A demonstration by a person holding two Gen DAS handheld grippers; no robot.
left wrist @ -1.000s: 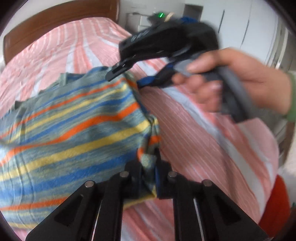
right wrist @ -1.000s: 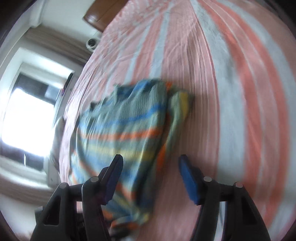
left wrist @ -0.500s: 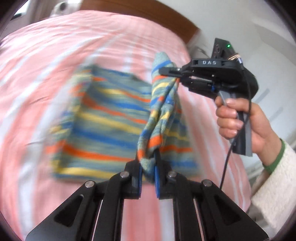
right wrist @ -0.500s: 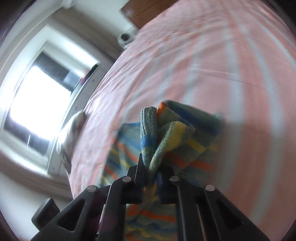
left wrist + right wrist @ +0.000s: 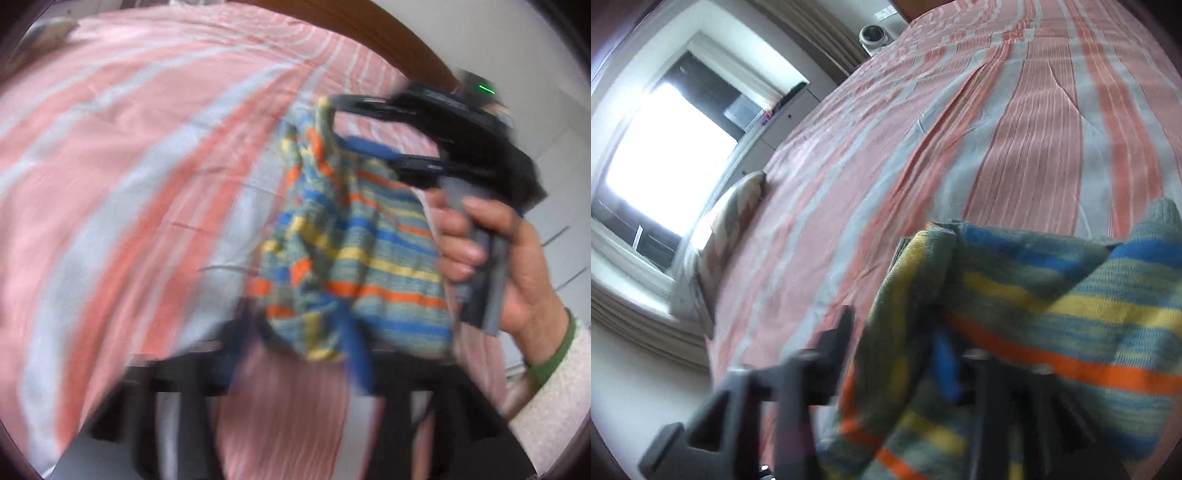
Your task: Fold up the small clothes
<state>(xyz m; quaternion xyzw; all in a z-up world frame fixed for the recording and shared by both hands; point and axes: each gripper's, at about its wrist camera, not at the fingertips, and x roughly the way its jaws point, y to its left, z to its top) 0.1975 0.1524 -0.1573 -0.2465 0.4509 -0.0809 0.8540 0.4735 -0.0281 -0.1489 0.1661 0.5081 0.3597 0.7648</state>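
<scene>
Just then both tongs, left and right, had been spreading, no longer clamping the bunched multicolour-striped knit garment between them above the pink-striped bed.

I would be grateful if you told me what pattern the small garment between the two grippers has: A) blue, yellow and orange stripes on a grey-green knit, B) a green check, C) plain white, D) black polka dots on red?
A: the small garment shows blue, yellow and orange stripes on a grey-green knit in both wrist views, above the pink-striped bedsheet.
</scene>
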